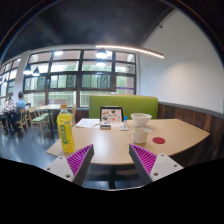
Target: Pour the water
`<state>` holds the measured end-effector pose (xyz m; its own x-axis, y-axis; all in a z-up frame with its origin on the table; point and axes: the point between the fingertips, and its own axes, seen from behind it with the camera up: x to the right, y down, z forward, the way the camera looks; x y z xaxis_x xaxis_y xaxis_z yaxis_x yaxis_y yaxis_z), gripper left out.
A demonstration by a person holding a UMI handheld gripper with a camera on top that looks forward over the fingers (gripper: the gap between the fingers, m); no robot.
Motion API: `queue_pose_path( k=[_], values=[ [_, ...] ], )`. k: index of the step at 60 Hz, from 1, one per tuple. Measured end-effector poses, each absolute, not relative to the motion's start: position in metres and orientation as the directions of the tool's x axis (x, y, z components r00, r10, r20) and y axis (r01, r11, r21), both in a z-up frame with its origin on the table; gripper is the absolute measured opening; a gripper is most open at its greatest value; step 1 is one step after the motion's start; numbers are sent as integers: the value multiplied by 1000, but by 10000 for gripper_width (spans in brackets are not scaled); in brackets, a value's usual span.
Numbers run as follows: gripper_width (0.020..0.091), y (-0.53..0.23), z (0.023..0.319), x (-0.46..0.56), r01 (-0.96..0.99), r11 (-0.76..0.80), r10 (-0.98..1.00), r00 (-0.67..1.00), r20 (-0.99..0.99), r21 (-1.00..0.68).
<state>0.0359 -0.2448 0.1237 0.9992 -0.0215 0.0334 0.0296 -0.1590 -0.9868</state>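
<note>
A yellow-green bottle (pixel 65 130) with a green cap stands upright on the light wooden table (pixel 105 143), beyond my left finger and a little to its left. A white cup (pixel 140 121) with a second cup just before it stands on the far right part of the table, beyond my right finger. My gripper (pixel 111 160) hangs in front of the table's near edge, well short of both. Its purple pads (pixel 80 157) stand wide apart with nothing between them.
An open laptop (pixel 111 115) and papers lie at the table's far side, in front of a green bench back (pixel 122 104). A red round mark (pixel 158 140) sits on the table's right part. People sit at tables far to the left.
</note>
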Motion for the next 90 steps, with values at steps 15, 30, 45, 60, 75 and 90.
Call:
queue_pose_path(
  k=[15, 30, 45, 60, 75, 90],
  values=[
    [812, -247, 123, 3, 19, -161, 51, 999, 11, -987],
    [824, -185, 103, -105, -9, -196, 185, 982, -47, -981],
    [812, -97, 90, -173, 87, -139, 168, 984, 63, -987],
    [437, -38, 96, -182, 79, -44, 61, 995, 76, -996],
    [290, -30, 98, -182, 58, 9, 88, 994, 59, -998],
    [289, 4, 109, -150, -68, -52, 145, 987, -75, -996]
  ],
)
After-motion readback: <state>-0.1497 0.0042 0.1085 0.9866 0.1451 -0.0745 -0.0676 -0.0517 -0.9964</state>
